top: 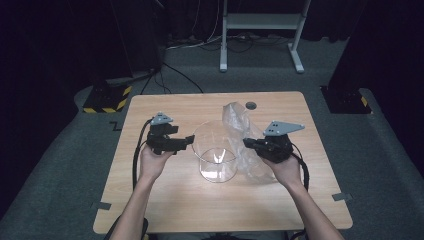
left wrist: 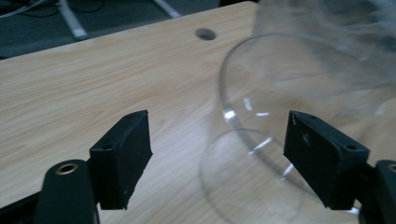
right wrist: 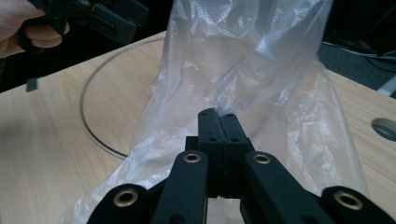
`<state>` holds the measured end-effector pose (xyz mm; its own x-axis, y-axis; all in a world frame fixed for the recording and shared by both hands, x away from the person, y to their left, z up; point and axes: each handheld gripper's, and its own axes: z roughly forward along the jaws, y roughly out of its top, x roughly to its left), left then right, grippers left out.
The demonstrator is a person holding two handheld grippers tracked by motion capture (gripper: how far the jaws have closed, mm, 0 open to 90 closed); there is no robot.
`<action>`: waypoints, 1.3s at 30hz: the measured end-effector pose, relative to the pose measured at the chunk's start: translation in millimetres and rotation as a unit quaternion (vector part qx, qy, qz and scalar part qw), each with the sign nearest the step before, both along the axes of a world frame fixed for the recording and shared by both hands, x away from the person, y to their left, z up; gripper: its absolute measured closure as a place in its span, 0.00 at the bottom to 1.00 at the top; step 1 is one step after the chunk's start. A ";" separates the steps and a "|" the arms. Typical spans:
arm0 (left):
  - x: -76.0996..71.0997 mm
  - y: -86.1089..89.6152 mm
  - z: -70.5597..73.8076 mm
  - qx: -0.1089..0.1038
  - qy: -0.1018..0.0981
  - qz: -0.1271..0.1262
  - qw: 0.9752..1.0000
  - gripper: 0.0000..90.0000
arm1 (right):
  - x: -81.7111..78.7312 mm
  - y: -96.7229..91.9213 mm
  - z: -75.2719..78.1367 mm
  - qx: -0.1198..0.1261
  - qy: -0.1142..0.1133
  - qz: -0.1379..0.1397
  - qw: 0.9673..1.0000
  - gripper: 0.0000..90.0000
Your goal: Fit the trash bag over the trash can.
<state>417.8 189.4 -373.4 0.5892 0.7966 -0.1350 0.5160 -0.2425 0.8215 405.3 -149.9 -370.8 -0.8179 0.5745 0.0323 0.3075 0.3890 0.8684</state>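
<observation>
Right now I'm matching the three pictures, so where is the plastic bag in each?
High view: bag right of centre, behind the glass bowl, pinched by the right gripper.
Left gripper view: bag at top right, seen through the bowl.
Right gripper view: bag centre, in the shut jaws.
Shared landmark: the table's round hole.

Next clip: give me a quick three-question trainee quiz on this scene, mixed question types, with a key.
1. True or false: the right hand-held gripper is shut on the plastic bag.
2. What stands between the two hands? A) clear beaker B) metal pot C) book
3. Are the jaws of the left hand-held gripper open or shut?

Key: 1 true; 2 A; 3 open, with the beaker's rim between them, untouched.
</observation>
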 end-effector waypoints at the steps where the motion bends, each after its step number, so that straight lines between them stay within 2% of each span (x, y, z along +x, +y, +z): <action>1: -2.3 -9.1 7.0 0.002 -0.007 -0.014 1.000 0.24 | -0.7 6.3 2.2 -0.002 -0.003 0.007 1.000 1.00; 5: -5.7 -22.0 15.1 0.002 -0.009 -0.027 1.000 0.24 | 0.2 15.6 3.6 -0.005 0.000 0.018 1.000 1.00; 6: -6.3 -29.1 17.9 0.000 -0.005 -0.036 0.999 0.24 | 1.0 22.5 1.6 -0.012 0.005 0.026 1.000 1.00; 7: -6.3 -29.1 17.9 0.000 -0.005 -0.036 0.999 0.24 | 1.0 25.2 0.3 -0.017 0.009 0.029 0.999 1.00; 8: -5.7 -37.4 19.6 0.006 -0.005 -0.043 0.999 0.24 | 1.2 29.4 -2.3 -0.025 0.012 0.034 0.999 1.00; 10: -5.0 -40.6 19.6 0.006 -0.004 -0.046 0.999 0.24 | 1.3 32.2 -4.3 -0.030 0.015 0.039 0.999 1.00; 11: -5.2 -46.7 18.7 0.002 0.000 -0.053 0.999 0.23 | 1.3 36.4 -7.5 -0.034 0.023 0.046 0.998 1.00; 13: -6.2 -52.0 17.1 0.011 0.001 -0.059 0.998 0.22 | 0.9 39.8 -9.6 -0.038 0.026 0.054 0.998 1.00; 16: -6.1 -55.5 15.0 0.012 0.002 -0.061 0.998 0.23 | 1.2 43.3 -12.7 -0.042 0.034 0.062 0.997 1.00; 23: -3.0 -66.8 4.8 0.014 0.016 -0.072 0.997 0.34 | 2.2 49.3 -17.1 -0.050 0.041 0.073 0.995 1.00; 25: -2.6 -69.8 2.6 0.022 0.015 -0.073 0.997 0.38 | 2.4 51.2 -18.0 -0.051 0.045 0.075 0.995 1.00; 26: -2.5 -70.8 1.4 0.024 0.010 -0.071 0.997 0.43 | 2.5 51.8 -18.4 -0.051 0.046 0.077 0.995 1.00; 27: -2.2 -71.1 0.4 0.023 0.009 -0.071 0.997 0.59 | 2.4 53.5 -20.0 -0.055 0.047 0.084 0.994 1.00; 28: -1.4 -71.7 -1.0 0.028 0.012 -0.073 0.997 0.67 | 2.2 53.7 -20.3 -0.056 0.048 0.084 0.994 0.99; 29: -1.4 -71.7 -1.0 0.028 0.012 -0.073 0.997 0.73 | 2.2 53.7 -20.3 -0.056 0.048 0.084 0.994 0.99; 30: -0.7 -72.7 -2.8 0.038 0.019 -0.074 0.996 0.80 | 2.2 53.6 -20.7 -0.055 0.046 0.085 0.994 0.98; 34: 0.3 -72.5 -5.4 0.047 0.024 -0.073 0.996 0.97 | 1.9 53.6 -21.1 -0.055 0.046 0.082 0.994 0.92; 35: 0.3 -71.9 -6.1 0.046 0.023 -0.074 0.996 0.97 | 1.8 53.7 -21.2 -0.054 0.044 0.080 0.994 0.88; 37: 0.0 -71.8 -6.8 0.068 0.022 -0.072 0.995 0.99 | 0.5 51.3 -19.9 -0.055 0.030 0.065 0.996 0.73; 38: 0.0 -71.8 -6.8 0.068 0.022 -0.072 0.995 0.99 | 0.5 51.3 -19.9 -0.055 0.030 0.065 0.996 0.73; 39: -0.5 -72.7 -7.3 0.078 0.021 -0.070 0.994 0.99 | -0.3 49.9 -19.0 -0.052 0.027 0.059 0.997 0.68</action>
<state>417.2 116.7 -380.7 0.6930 0.7197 -0.0424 0.5006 -0.4381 0.7466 405.1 -100.1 -389.8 -0.8786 0.4771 0.0227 0.2991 0.5125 0.8050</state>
